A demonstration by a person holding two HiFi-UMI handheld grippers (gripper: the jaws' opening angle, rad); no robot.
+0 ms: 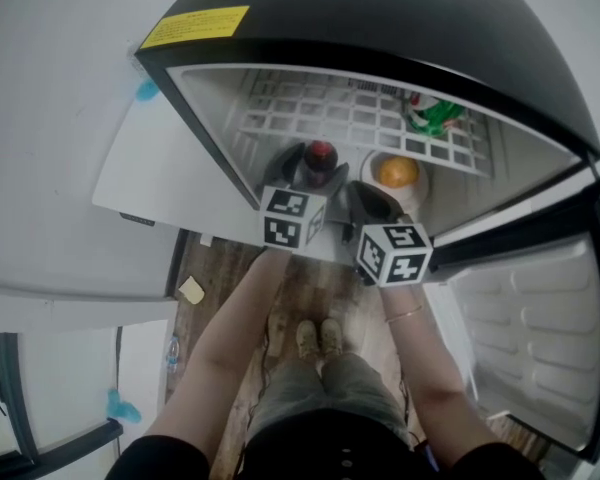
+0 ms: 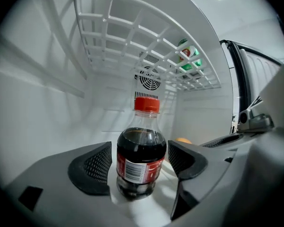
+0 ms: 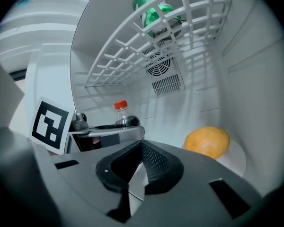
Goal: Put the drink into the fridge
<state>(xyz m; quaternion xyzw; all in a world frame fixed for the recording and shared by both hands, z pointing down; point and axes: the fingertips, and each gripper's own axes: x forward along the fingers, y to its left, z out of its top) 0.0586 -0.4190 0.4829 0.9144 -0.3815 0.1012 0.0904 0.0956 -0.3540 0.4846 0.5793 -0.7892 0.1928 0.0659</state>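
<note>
A small cola bottle (image 2: 141, 150) with a red cap stands upright on the white floor of the fridge (image 1: 210, 118), towards its left side. My left gripper (image 2: 139, 161) reaches into the fridge with a pad on each side of the bottle. The jaws stand wide, with a thin gap between each pad and the bottle, so the gripper is open. In the head view the bottle (image 1: 320, 156) shows just beyond the left marker cube. My right gripper (image 3: 141, 148) hovers at the fridge mouth to the right, shut with nothing in it.
An orange fruit (image 3: 207, 142) lies on a white plate (image 3: 237, 161) at the right of the fridge floor. A green bottle (image 1: 435, 113) lies on the wire shelf (image 1: 320, 118) above. The open fridge door (image 1: 540, 328) hangs at the right. A fan vent (image 2: 149, 78) sits in the back wall.
</note>
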